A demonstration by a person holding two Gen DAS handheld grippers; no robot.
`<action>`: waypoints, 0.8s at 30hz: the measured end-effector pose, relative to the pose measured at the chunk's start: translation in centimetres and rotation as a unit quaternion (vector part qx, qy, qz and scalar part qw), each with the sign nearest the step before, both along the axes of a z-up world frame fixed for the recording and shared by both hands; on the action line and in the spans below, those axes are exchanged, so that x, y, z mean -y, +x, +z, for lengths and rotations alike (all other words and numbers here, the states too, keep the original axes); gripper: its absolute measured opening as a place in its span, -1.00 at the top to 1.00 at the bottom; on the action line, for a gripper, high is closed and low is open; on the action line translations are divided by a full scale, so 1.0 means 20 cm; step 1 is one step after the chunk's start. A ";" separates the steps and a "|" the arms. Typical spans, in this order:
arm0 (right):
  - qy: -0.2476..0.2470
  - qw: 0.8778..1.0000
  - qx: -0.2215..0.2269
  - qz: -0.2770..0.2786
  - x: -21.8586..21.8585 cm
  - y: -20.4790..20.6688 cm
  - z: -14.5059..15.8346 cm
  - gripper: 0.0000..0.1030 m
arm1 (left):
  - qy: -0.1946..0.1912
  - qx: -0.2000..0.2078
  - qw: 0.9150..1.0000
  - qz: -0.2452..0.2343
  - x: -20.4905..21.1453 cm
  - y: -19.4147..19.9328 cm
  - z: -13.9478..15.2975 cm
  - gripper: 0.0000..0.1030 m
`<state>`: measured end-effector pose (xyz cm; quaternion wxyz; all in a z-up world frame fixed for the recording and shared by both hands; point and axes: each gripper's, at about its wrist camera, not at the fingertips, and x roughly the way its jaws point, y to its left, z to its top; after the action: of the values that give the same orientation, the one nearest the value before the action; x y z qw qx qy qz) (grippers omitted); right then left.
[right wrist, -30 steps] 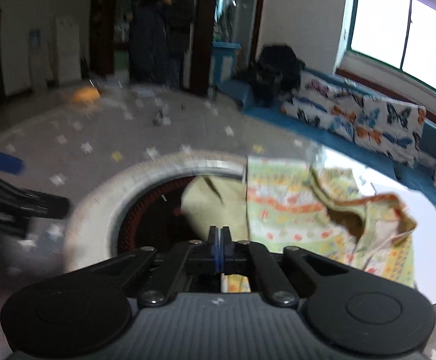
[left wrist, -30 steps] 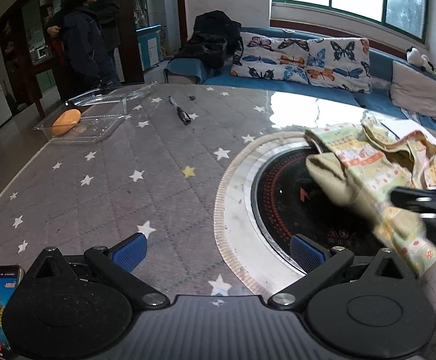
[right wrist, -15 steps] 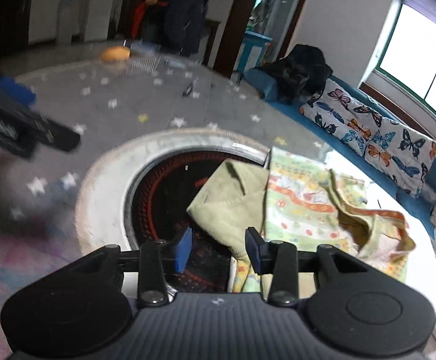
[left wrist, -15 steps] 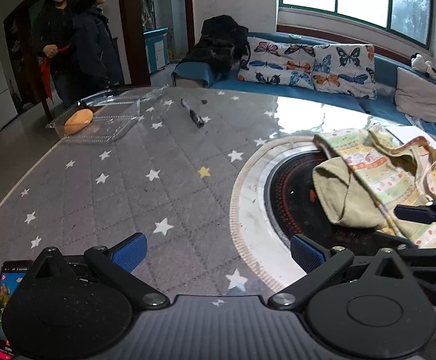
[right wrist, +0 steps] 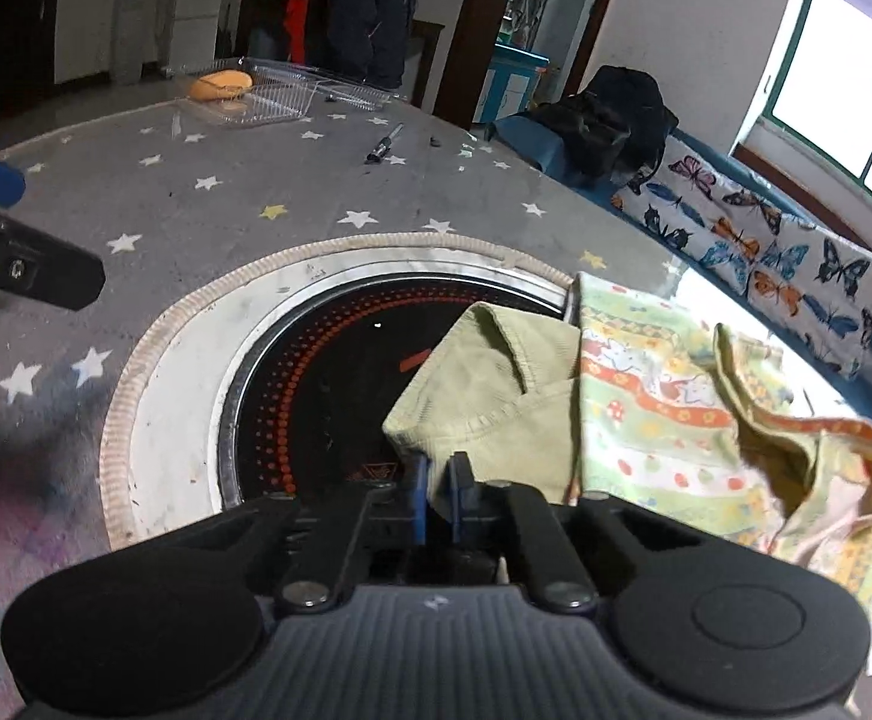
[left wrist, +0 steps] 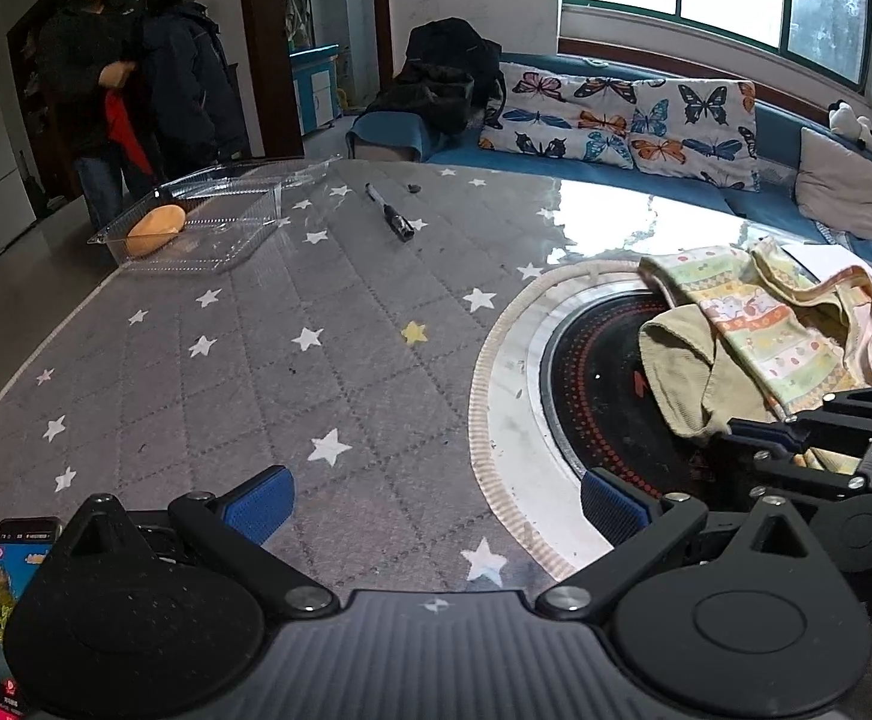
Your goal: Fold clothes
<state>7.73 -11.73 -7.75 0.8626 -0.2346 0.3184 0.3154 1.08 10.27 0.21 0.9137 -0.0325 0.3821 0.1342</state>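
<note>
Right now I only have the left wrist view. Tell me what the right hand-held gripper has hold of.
Observer: Its own camera shows the right hand-held gripper with its jaws closing and the near edge of the plain olive flap between the pads.
Operator: Check whether any patterned fabric is caught too.
Observer: None. The patterned part lies to the right of the pads, clear of them.
Operator: Locate my left hand-held gripper.
Observer: Seen from there, the left hand-held gripper hangs beyond the metal ring's left rim, clear of the flap.
</note>
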 end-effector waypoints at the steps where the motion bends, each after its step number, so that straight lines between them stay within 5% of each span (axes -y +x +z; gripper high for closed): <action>1: 0.010 1.000 -0.002 -0.001 0.01 -0.01 0.01 0.94 | 0.000 0.000 1.000 0.001 0.00 0.00 0.00 -1.00; 13: 0.061 0.996 -0.032 0.052 0.28 -0.32 0.23 0.96 | -0.002 0.011 1.000 -0.015 0.04 -0.04 0.03 -1.00; 24: 0.048 0.990 -0.076 0.110 0.50 -0.93 0.32 1.00 | 0.015 0.019 0.992 -0.121 0.35 -0.15 0.01 -1.00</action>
<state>-10.92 -21.64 -1.32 0.8063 -0.2014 0.3398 0.4403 -1.86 3.18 0.36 0.9309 0.0252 0.3634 0.0281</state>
